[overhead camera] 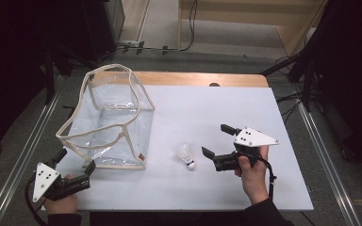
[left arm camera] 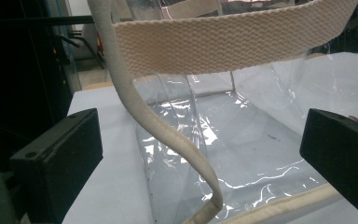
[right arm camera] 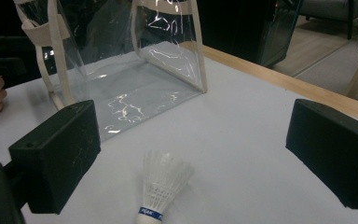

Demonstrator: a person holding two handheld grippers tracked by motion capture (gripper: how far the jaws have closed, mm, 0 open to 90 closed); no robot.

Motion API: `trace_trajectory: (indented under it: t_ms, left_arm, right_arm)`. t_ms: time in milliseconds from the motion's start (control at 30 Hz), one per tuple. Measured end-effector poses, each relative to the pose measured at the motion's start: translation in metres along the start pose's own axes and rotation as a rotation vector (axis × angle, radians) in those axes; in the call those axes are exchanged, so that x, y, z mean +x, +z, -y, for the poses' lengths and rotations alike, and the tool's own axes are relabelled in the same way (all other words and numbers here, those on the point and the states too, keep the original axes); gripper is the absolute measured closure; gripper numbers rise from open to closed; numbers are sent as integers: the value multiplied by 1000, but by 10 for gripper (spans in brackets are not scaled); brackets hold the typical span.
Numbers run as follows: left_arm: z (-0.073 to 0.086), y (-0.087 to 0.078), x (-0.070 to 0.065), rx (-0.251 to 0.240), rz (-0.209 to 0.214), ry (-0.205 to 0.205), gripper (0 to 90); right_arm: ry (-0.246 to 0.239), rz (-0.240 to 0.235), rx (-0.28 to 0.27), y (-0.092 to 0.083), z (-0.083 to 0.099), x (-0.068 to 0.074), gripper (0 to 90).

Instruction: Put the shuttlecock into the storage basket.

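A white shuttlecock [overhead camera: 185,156] lies on its side on the white table [overhead camera: 207,108], a little toward the near edge from the middle, its cork end pointing to the near edge. Just to its right the right gripper [overhead camera: 215,140] hovers with jaws spread wide and holding nothing; in the right gripper view the shuttlecock [right arm camera: 163,186] sits between and just ahead of the two black jaws, feathers up the picture, a blue band around its base, with bare table between it and each jaw.

To the left of the shuttlecock, near but apart from it, stands a clear plastic tote bag [overhead camera: 108,122] with cream webbing trim, open at the top, close to the table's left edge. At the near-left corner the left gripper [overhead camera: 76,164] is set at the bag's near lower corner, jaws spread; in the left gripper view a cream strap [left arm camera: 168,135] curls down between the jaws and the bag's rim band [left arm camera: 223,42] crosses above, neither pinched
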State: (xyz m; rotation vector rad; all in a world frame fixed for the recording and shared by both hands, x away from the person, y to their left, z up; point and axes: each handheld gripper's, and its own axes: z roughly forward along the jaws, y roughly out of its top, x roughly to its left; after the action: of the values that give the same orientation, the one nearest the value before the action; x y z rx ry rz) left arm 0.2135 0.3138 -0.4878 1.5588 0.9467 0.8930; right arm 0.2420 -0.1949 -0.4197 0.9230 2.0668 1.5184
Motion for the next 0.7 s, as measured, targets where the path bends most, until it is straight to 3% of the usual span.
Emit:
trace_trajectory:
  t_ms: [333,700]
  left_arm:
    - [0,0,0,0,1,0,0]
    - [0,0,0,0,1,-1,0]
  right_arm:
    - [-2,-17,25,8,-2,5,17]
    - [10,-28,94,21,-1,9,17]
